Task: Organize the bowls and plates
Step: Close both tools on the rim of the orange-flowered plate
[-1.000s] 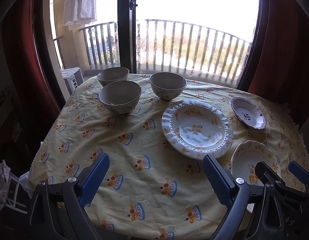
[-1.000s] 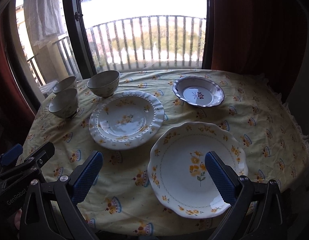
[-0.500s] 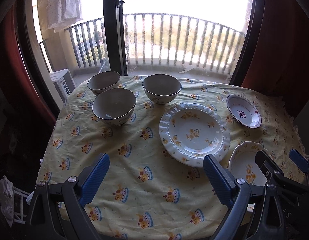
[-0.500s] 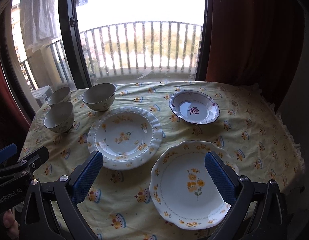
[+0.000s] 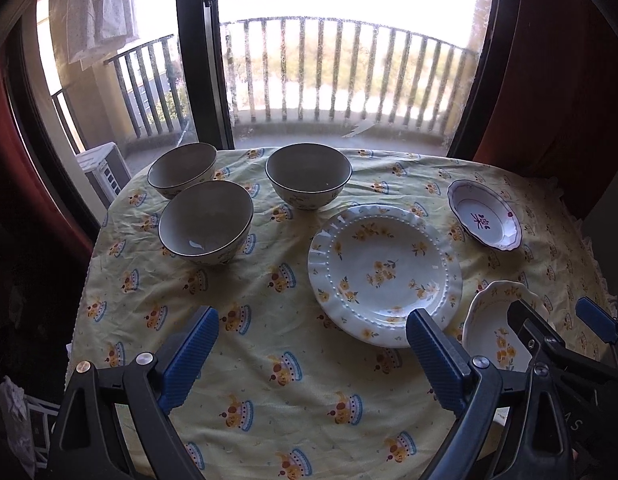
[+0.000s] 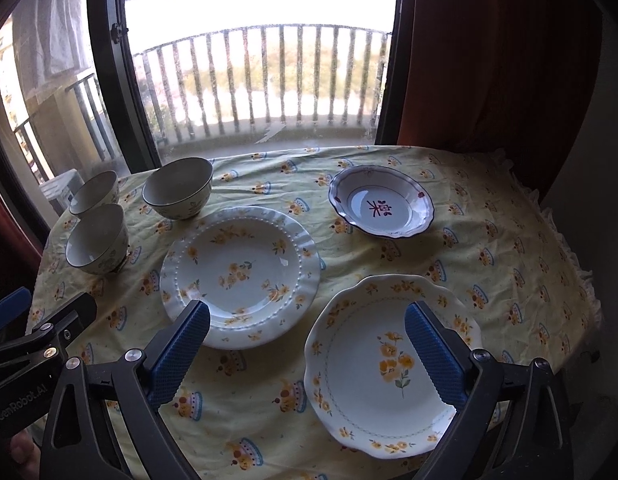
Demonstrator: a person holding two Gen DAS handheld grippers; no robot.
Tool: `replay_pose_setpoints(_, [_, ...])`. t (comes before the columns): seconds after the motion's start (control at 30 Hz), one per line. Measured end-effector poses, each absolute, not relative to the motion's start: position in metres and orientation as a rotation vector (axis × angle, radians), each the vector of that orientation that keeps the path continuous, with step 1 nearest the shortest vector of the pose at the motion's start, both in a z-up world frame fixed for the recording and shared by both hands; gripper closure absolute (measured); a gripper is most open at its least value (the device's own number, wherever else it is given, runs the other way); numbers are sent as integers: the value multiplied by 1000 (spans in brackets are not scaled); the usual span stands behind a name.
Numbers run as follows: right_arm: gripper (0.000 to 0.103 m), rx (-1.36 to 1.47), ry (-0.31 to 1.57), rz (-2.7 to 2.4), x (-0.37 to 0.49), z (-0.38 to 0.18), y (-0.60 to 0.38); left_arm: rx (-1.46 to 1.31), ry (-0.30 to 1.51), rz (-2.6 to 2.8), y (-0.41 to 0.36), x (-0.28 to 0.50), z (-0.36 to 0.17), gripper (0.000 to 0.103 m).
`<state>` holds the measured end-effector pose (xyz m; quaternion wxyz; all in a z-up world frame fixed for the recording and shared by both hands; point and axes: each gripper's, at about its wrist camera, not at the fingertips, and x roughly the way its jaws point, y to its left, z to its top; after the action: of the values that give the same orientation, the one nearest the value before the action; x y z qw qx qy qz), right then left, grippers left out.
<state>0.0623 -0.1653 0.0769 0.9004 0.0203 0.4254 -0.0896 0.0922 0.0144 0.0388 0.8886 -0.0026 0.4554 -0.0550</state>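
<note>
I am holding my left gripper point(image 5: 311, 354) and right gripper point(image 6: 307, 350) above the near edge of the tablecloth point(image 5: 277, 360), both spread wide and carrying nothing. Three bowls point(image 5: 206, 222) are sitting far left. The ribbed plate point(image 6: 240, 276) is lying centre, the scalloped plate point(image 6: 389, 364) under my right gripper, the small dish point(image 6: 381, 208) beyond, seemingly all apart.

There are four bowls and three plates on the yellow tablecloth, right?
Not quite: there are three bowls, not four, as the left wrist view shows. The three plates on the yellow tablecloth are right.
</note>
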Motion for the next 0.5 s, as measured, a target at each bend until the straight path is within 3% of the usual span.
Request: replay_pose_setpoints(0.5, [4, 38, 950, -193, 76, 47, -228, 2, 1055, -105, -58, 107, 4, 8])
